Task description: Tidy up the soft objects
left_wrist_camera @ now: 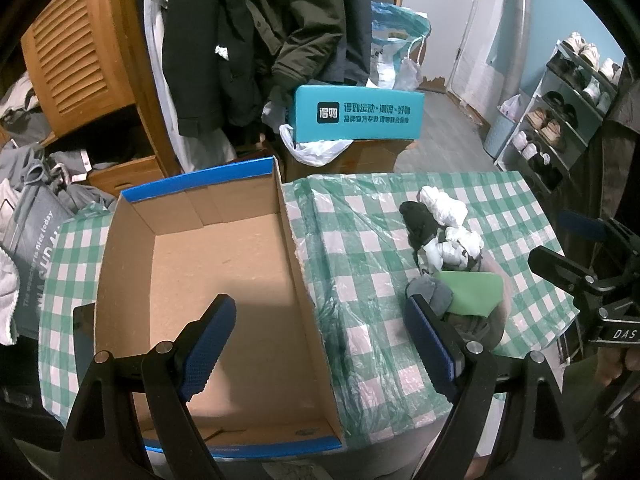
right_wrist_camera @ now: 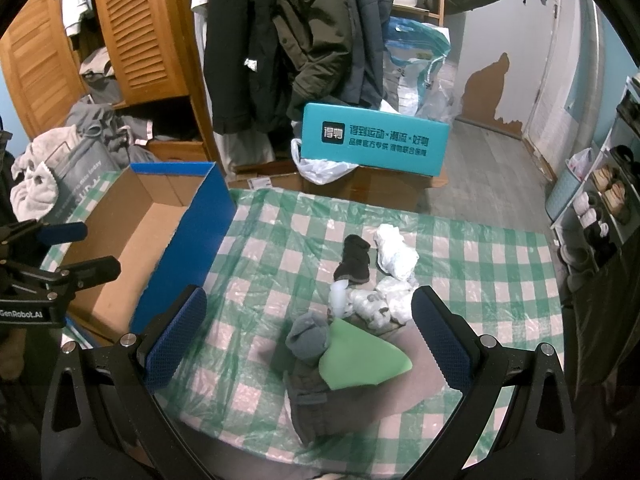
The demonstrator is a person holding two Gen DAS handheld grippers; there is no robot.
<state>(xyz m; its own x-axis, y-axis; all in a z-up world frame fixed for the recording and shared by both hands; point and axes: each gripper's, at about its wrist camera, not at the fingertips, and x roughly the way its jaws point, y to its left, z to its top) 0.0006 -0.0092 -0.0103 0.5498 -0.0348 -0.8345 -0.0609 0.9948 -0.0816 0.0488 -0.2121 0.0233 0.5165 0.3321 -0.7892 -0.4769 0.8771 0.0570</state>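
Observation:
An open cardboard box (left_wrist_camera: 224, 264) with a blue rim sits on the left of the checked table; it also shows in the right wrist view (right_wrist_camera: 132, 248). A pile of soft things lies to its right: a green cloth (right_wrist_camera: 360, 356), a grey sock (right_wrist_camera: 310, 336), a dark grey garment (right_wrist_camera: 316, 404), a black sock (right_wrist_camera: 354, 260) and white socks (right_wrist_camera: 394, 256). The pile also shows in the left wrist view (left_wrist_camera: 452, 256). My left gripper (left_wrist_camera: 320, 340) is open and empty over the box's right wall. My right gripper (right_wrist_camera: 308, 336) is open and empty above the pile.
The table wears a green and white checked plastic cover (right_wrist_camera: 480, 264). Behind it stand a teal box (right_wrist_camera: 376, 140), hanging coats (right_wrist_camera: 304, 32) and a wooden wardrobe (right_wrist_camera: 132, 28). A shoe rack (left_wrist_camera: 568, 112) stands at the right. Clothes and a grey bag (left_wrist_camera: 36, 240) lie at the left.

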